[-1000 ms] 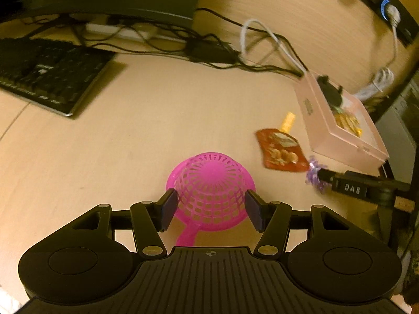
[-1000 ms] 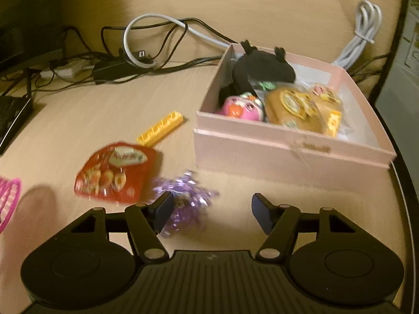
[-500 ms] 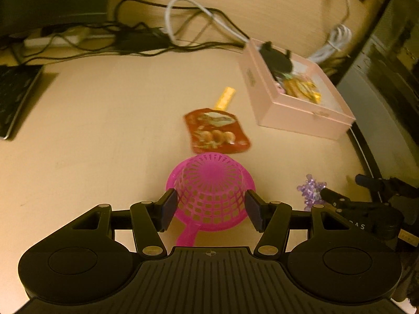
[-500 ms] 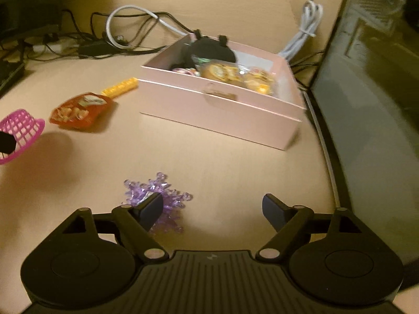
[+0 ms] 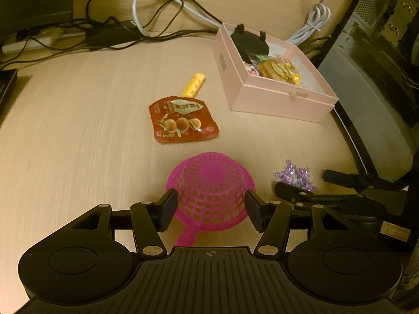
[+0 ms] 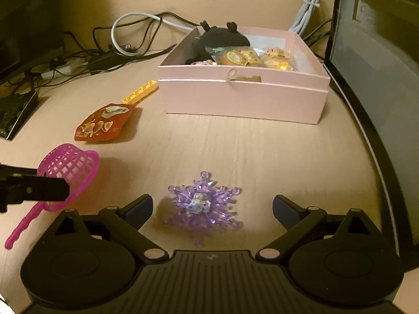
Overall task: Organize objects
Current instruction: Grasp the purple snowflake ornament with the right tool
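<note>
My left gripper is shut on a pink plastic strainer and holds it above the desk; it also shows in the right wrist view. My right gripper is open, with a purple crystal snowflake on the desk between its fingers; the snowflake also shows in the left wrist view. A pink box holds a black plush and snack packets; it sits farther back. A red snack pouch and a yellow strip lie on the desk left of the box.
Cables and a power strip run along the back wall. A keyboard edge is at the left. A computer case stands at the right, beside the desk edge.
My left gripper has swung right with the strainer, toward the pouch and box. My right gripper has pulled back and shifted so the snowflake now lies between its open fingers.
</note>
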A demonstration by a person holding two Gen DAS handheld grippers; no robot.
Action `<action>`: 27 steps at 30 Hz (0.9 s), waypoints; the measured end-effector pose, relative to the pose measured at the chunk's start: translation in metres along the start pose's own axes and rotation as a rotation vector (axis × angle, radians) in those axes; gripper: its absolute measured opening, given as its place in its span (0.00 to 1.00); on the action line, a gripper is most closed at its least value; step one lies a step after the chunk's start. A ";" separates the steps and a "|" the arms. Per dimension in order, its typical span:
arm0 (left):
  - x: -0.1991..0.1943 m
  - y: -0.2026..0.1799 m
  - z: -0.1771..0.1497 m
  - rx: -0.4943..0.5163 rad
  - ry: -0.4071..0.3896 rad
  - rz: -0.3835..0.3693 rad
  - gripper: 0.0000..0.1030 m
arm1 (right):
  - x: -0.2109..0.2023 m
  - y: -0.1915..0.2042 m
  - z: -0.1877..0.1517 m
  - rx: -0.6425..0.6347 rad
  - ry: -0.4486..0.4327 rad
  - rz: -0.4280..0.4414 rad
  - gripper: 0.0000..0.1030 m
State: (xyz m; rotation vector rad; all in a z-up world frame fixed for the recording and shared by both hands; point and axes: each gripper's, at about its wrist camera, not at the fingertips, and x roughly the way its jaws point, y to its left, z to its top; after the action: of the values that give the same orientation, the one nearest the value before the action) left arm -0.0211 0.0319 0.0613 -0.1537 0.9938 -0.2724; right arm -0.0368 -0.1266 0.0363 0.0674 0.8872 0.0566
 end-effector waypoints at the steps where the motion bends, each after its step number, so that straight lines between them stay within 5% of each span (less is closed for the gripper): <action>1: 0.000 0.001 0.000 -0.002 0.001 0.000 0.60 | 0.001 0.001 0.000 0.005 0.000 0.005 0.96; 16: -0.006 0.010 -0.009 -0.046 -0.006 0.019 0.60 | 0.005 0.020 0.005 -0.107 0.010 0.134 0.96; 27: -0.012 -0.001 -0.009 -0.020 -0.027 0.013 0.60 | -0.020 -0.019 -0.009 -0.161 -0.036 -0.056 0.96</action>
State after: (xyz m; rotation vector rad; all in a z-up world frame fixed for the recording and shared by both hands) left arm -0.0352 0.0344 0.0658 -0.1688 0.9706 -0.2479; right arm -0.0561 -0.1468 0.0447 -0.1065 0.8452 0.0740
